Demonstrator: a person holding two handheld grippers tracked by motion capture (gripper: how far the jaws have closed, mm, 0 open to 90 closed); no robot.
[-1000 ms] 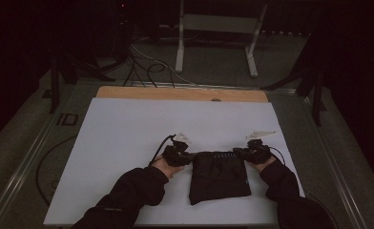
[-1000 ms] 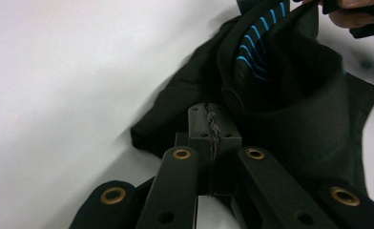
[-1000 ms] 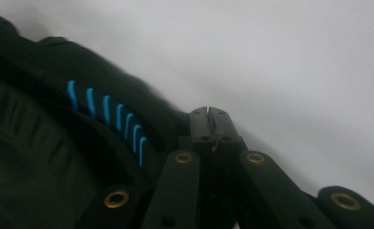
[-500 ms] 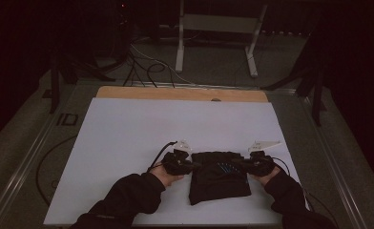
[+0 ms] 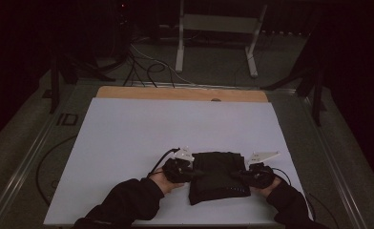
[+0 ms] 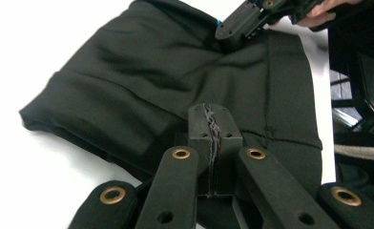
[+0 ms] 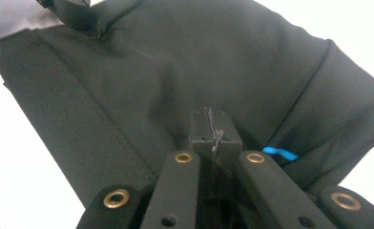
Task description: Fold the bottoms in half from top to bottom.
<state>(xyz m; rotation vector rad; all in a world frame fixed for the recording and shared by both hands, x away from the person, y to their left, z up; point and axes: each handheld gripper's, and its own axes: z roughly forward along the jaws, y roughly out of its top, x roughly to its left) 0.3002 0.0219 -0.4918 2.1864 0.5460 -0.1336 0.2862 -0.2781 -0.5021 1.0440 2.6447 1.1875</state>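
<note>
The folded black fabric garment [image 5: 218, 176] lies on the white rectangular table top [image 5: 175, 129], toward six o'clock of the sheet and a little right of its middle, its layers stacked in a rough square. At the garment's nine o'clock edge sits the left gripper [image 5: 194, 172], held in a hand whose dark sleeve [image 5: 128, 202] comes up from the bottom of the high view; in the left gripper view its two black jaws are pressed together on a pinch of the cloth [image 6: 142, 90], with creases running away from the tips. A small bright blue tag [image 7: 280, 153] peeks from a fold at about four o'clock of the right gripper's tips in the right gripper view. At the garment's three o'clock edge is the right gripper [image 5: 242, 174], its jaws likewise clamped tight on the fabric [image 7: 175, 67], and a stitched seam runs across the cloth to the left of them. Beyond the white sheet, at twelve o'clock, a strip of bare wooden board [image 5: 180, 93] shows.
</note>
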